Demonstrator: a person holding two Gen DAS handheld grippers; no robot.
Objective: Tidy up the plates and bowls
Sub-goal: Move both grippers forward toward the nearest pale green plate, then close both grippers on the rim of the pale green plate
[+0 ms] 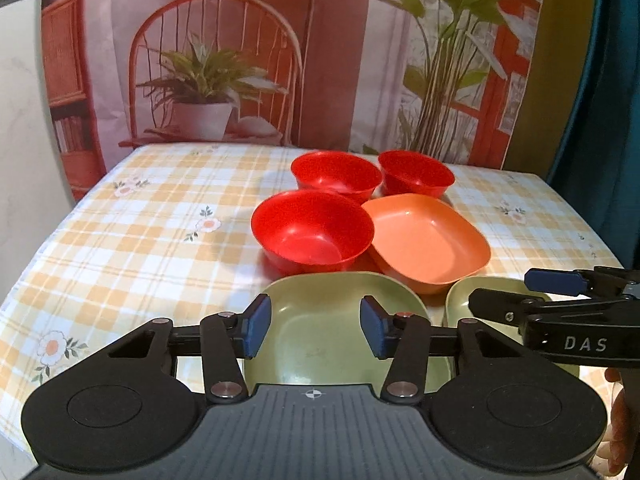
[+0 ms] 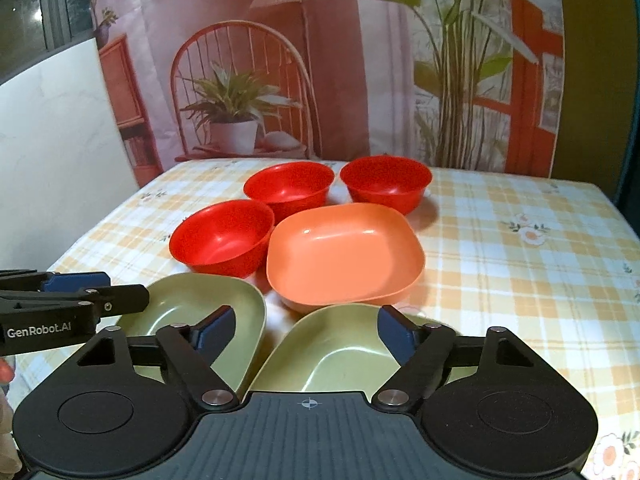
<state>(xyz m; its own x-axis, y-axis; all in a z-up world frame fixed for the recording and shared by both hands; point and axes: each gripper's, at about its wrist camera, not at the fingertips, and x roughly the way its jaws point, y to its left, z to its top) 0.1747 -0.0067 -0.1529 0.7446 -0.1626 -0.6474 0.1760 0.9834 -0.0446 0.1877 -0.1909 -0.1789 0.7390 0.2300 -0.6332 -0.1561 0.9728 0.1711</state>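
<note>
Three red round bowls stand on the checked tablecloth: a near one (image 1: 312, 228) (image 2: 224, 236) and two behind it (image 1: 336, 174) (image 1: 416, 172). An orange square dish (image 1: 428, 236) (image 2: 344, 252) sits beside the near bowl. Two green square dishes lie nearest: the left one (image 1: 320, 332) (image 2: 192, 304) and the right one (image 1: 460, 296) (image 2: 340, 352). My left gripper (image 1: 316, 326) is open and empty, above the left green dish. My right gripper (image 2: 306, 332) is open and empty, above the right green dish's left rim.
The table (image 1: 140, 220) has a yellow checked cloth with flowers. A printed backdrop (image 1: 260, 60) hangs right behind its far edge. A white wall (image 1: 20, 120) stands to the left. Bare cloth lies left and right (image 2: 520, 260) of the dishes.
</note>
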